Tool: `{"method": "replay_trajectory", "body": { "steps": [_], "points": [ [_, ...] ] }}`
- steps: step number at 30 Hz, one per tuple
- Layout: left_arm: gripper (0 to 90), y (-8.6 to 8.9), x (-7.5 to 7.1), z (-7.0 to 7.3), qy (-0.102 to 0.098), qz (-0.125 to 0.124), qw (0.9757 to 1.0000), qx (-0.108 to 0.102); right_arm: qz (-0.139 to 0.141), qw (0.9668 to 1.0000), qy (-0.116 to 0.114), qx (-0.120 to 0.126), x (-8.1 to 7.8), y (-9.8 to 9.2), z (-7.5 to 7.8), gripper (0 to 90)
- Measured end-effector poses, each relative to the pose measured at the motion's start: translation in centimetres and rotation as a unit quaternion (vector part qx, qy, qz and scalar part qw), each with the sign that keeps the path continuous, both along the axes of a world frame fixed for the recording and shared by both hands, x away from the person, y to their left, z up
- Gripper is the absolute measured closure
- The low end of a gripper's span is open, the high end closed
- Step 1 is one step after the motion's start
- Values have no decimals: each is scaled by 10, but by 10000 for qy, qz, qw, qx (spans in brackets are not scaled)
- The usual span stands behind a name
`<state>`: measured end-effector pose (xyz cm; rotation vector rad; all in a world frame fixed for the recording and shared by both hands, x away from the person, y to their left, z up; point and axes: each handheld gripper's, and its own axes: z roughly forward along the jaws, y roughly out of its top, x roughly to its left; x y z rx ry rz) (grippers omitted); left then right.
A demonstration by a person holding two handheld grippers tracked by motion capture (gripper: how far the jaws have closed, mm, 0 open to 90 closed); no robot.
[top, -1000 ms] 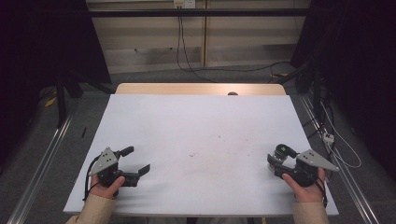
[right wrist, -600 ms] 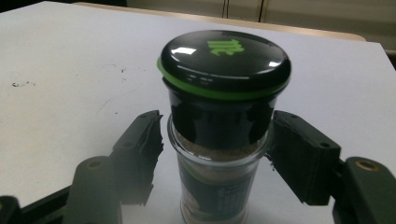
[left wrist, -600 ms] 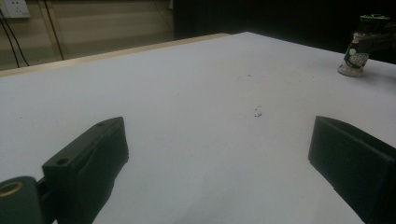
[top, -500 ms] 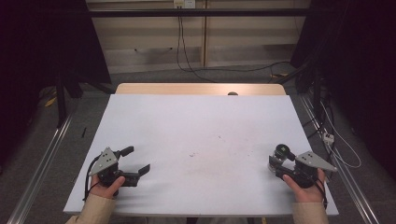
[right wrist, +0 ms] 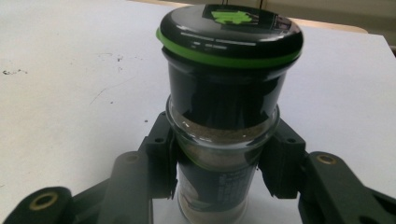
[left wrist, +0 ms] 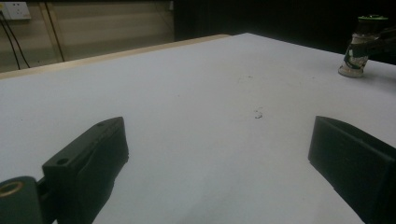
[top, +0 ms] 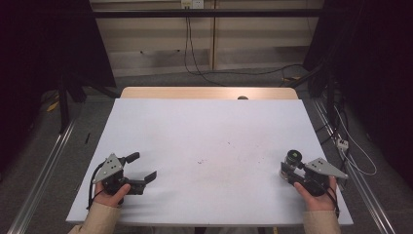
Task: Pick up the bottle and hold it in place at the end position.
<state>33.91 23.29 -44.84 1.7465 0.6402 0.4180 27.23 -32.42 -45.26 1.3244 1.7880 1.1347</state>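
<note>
Right gripper point(right wrist: 219, 172), near right edge of the white table point(top: 204, 131): jaws closed on the glass body of an upright spice jar point(right wrist: 226, 116) with a black, green-ringed cap; the jar's base stands on the table surface. Left gripper point(top: 139, 169), near left edge, held in the person's left hand point(top: 113, 194): jaws spread wide, holding nothing, low over bare tabletop. Mid-table: faint dark scuff marks point(top: 202, 161). Far edge: a wooden strip point(top: 195, 92), then floor cables point(top: 234, 73).
</note>
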Motion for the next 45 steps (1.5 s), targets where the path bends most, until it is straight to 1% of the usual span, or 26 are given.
{"method": "replay_trajectory", "body": {
  "steps": [3, 6, 10, 11, 12, 14, 15, 16, 18, 19, 20, 22, 23, 25, 26, 33, 37, 45],
  "points": [
    [46, 0, 0, 0, -3, -5, 10000, -4, -15, 10000, -18, -11, 0, 1, 0, 532],
    [45, 0, 0, 0, -7, 3, 10000, -1, 82, 9999, -115, 52, 4, 6, 3, 532],
    [45, 0, 0, 0, -8, -2, 10000, -1, 231, 9994, -203, 143, 9, 14, 9, 533],
    [45, 0, 1, 0, -7, -9, 10000, -2, 231, 9994, -203, 143, 9, 14, 9, 533],
    [46, 0, 0, 0, 9, -6, 10000, -21, 317, 9991, -228, 180, 12, 20, 11, 533],
    [46, 0, 0, 0, 10, -12, 10000, -22, 348, 9989, -257, 174, 14, 23, 12, 533],
    [46, -1, 0, 0, 10, -9, 10000, -23, 381, 9986, -285, 249, 18, 28, 14, 533],
    [46, -1, 0, 0, 12, -9, 10000, -27, 381, 9986, -285, 249, 18, 28, 14, 533],
    [46, 0, 1, 0, -5, -15, 10000, -13, 467, 9980, -299, 289, 24, 36, 16, 533],
    [46, -1, 0, 0, 2, -10, 10000, -48, 467, 9980, -299, 289, 24, 36, 16, 533],
    [46, 0, 1, 0, -6, -20, 10000, -16, 524, 9977, -302, 309, 28, 42, 18, 533],
    [46, 0, 0, 1, -5, -10, 10000, -40, 570, 9974, -316, 315, 31, 45, 18, 533],
    [45, 0, 0, 1, -11, -6, 10000, -45, 616, 9971, -319, 323, 34, 51, 19, 533],
    [46, 0, 0, 1, -10, -8, 10000, -47, 635, 9969, -325, 318, 36, 54, 20, 533],
    [46, 1, 0, 1, -9, -17, 10000, -48, 694, 9965, -336, 330, 39, 59, 20, 533],
    [46, 0, 1, 1, -12, -32, 10000, -48, 809, 9956, -315, 339, 47, 70, 21, 533],
    [46, 0, 0, 0, 12, -20, 10000, -59, 923, 9949, -294, 292, 53, 78, 22, 533],
    [46, 0, 0, 1, -3, -39, 10000, -45, 1036, 9938, -306, 273, 60, 89, 24, 533]
  ]
}}
